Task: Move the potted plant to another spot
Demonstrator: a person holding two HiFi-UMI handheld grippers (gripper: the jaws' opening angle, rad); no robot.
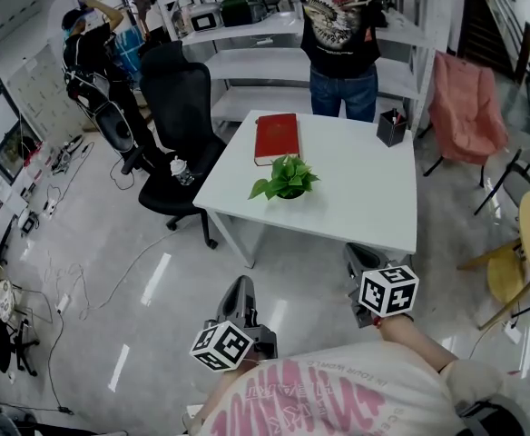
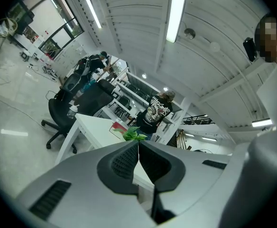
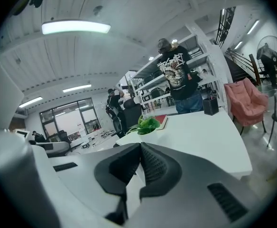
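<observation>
Sitting on the white desk, the potted plant is just on the near side of a red book. Both grippers hang short of the desk's near edge, well apart from the plant. The left gripper is over the floor and the right gripper is by the edge. Both have their jaws pressed together with nothing between them. In each gripper view the plant's leaves peek out just above the closed tips. A black pen holder stands at the far right corner.
</observation>
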